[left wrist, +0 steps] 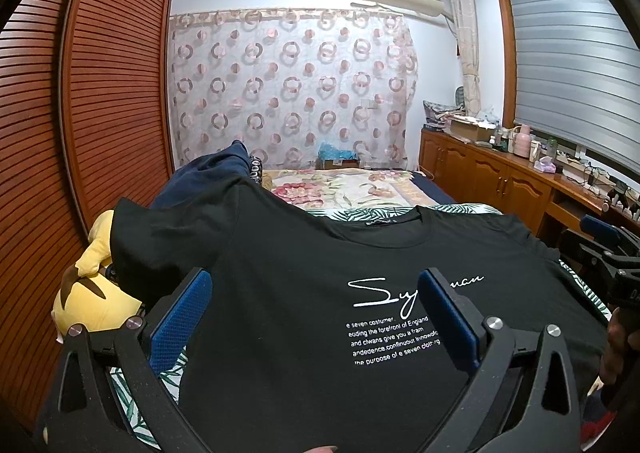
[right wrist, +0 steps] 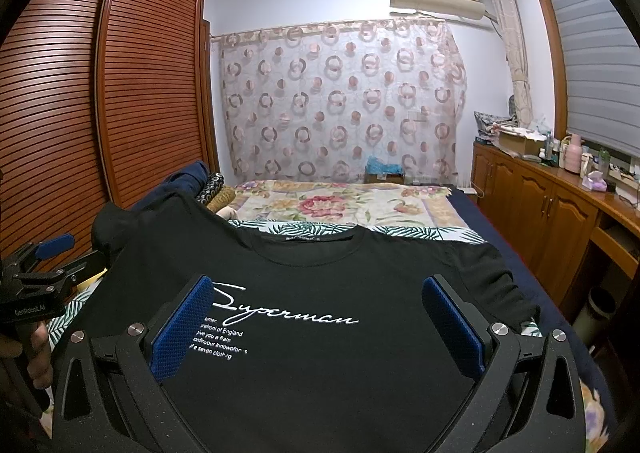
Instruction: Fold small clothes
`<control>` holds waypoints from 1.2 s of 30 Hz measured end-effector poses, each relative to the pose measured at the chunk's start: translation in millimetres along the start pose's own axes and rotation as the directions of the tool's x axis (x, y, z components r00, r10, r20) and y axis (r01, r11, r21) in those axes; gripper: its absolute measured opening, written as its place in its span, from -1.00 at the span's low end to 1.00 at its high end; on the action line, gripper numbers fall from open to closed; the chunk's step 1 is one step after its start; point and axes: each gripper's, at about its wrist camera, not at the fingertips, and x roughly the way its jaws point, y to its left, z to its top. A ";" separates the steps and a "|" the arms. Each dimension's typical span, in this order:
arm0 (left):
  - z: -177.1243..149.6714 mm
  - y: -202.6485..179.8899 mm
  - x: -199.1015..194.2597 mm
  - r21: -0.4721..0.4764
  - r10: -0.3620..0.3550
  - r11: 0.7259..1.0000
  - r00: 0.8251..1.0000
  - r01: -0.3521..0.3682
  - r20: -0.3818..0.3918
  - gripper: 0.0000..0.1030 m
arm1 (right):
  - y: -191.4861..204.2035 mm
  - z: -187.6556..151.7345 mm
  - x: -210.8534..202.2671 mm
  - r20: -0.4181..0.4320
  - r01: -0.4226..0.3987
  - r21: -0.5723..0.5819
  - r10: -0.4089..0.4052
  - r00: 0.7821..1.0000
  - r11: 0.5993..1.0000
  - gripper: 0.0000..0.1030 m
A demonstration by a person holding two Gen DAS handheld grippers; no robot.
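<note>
Lying face-up across the bed (right wrist: 472, 209), a black T-shirt (right wrist: 320, 353) spreads flat, its left sleeve draped over a yellow plush toy (left wrist: 90, 293). Both the left gripper (left wrist: 316, 317) and right gripper (right wrist: 320, 317) hover released, jaws wide apart, above it.

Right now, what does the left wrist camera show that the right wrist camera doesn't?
Only the left view shows the yellow plush toy beside the shirt, and the right gripper from the side.

Only the right view shows the whole "Superman" print, a bin by the cabinets, and the left gripper from the side.

Both show the black shirt spread flat on the bed, the wardrobe, and each camera's own open blue fingers.
</note>
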 end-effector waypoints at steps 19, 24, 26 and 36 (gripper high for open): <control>1.9 -3.4 -3.0 0.001 -0.004 1.000 1.000 0.004 0.005 1.00 | -2.2 -0.1 -0.8 -0.001 -0.002 0.009 0.002 1.000 1.000 1.00; 1.6 -3.6 -3.1 0.001 -0.003 1.000 1.000 0.003 0.005 1.00 | -2.6 0.2 -1.2 -0.001 -0.002 0.008 0.002 1.000 1.000 1.00; 1.5 -3.7 -3.2 0.001 -0.002 1.000 1.000 0.002 0.006 1.00 | -2.1 0.1 -1.2 -0.001 -0.001 0.008 0.001 1.000 1.000 1.00; 3.2 -5.8 -5.8 0.001 -0.005 1.000 1.000 0.005 0.009 1.00 | -2.6 0.3 -1.8 0.003 -0.001 0.006 0.001 1.000 1.000 1.00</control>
